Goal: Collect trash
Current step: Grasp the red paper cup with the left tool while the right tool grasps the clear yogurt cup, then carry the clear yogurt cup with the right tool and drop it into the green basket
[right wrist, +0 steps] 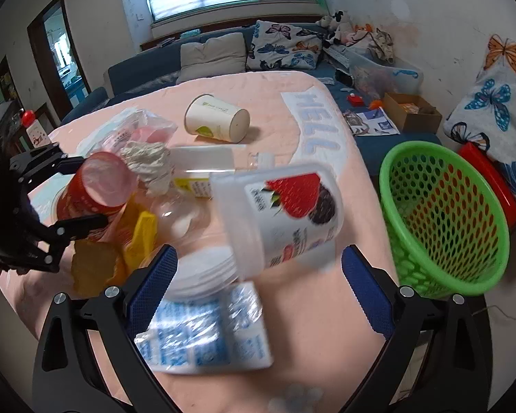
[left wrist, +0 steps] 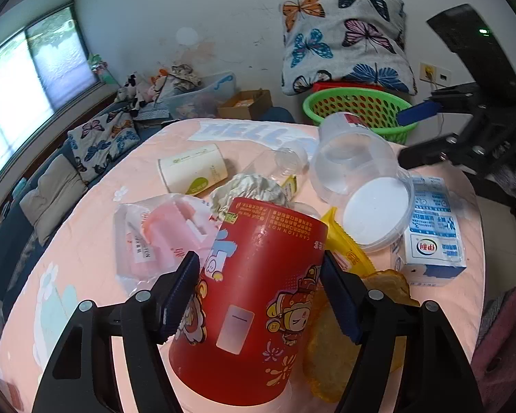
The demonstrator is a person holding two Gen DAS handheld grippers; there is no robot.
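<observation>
A red printed paper cup (left wrist: 258, 296) lies tilted on a heap of trash, its mouth pointing away. My left gripper (left wrist: 261, 258) is shut on its middle, one pad against each side; the right wrist view shows the cup (right wrist: 96, 186) between those fingers (right wrist: 82, 222). My right gripper (right wrist: 258, 254) stands wide open with nothing in it, seen from the left wrist camera as the right gripper (left wrist: 400, 137) at the table's far right. Just ahead of its tips a clear plastic tub with a strawberry label (right wrist: 282, 213) leans on its white lid (left wrist: 375, 213).
A green mesh basket (right wrist: 443, 220) stands beyond the table's edge on the right. On the pink cloth lie a blue-and-white milk carton (right wrist: 203, 330), a white paper cup (right wrist: 216, 120), a pink packet (left wrist: 161, 237), crumpled foil (left wrist: 247, 189) and a yellow wrapper (left wrist: 344, 241).
</observation>
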